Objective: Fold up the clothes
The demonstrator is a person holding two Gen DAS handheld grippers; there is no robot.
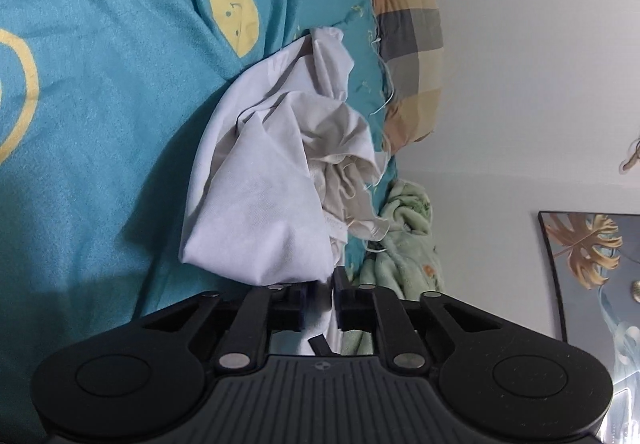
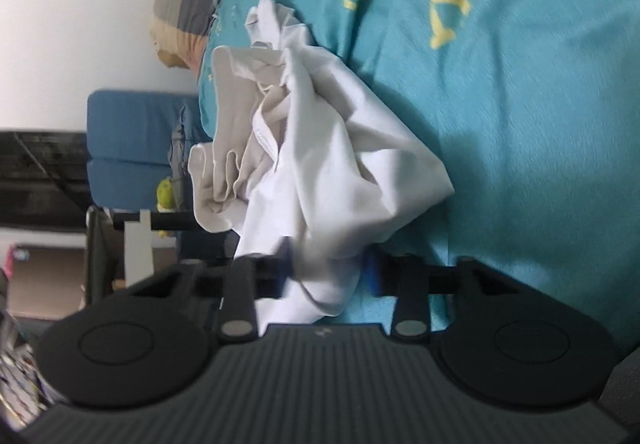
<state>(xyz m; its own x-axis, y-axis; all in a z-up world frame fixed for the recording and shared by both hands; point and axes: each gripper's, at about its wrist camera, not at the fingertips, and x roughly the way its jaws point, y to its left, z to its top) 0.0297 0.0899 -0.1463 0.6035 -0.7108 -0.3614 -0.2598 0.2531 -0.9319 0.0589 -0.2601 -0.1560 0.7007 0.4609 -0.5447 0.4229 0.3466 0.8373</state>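
A crumpled white garment (image 1: 260,184) lies in a heap on a teal bedspread (image 1: 100,124) printed with yellow faces. A fold of its near edge runs between the pads of my left gripper (image 1: 320,300), which is shut on it. In the right wrist view the same white garment (image 2: 340,148) bunches up on the teal bedspread (image 2: 520,124). A thick wad of it sits between the fingers of my right gripper (image 2: 328,276), which is shut on the cloth. That view is slightly blurred. Both views are turned sideways.
A plaid pillow (image 1: 412,44) lies at the bed's edge against a white wall, with a pale green fleece blanket (image 1: 404,236) beside it. A framed leaf picture (image 1: 592,264) leans nearby. Past the bed stand a blue cushion (image 2: 128,148) and dark furniture.
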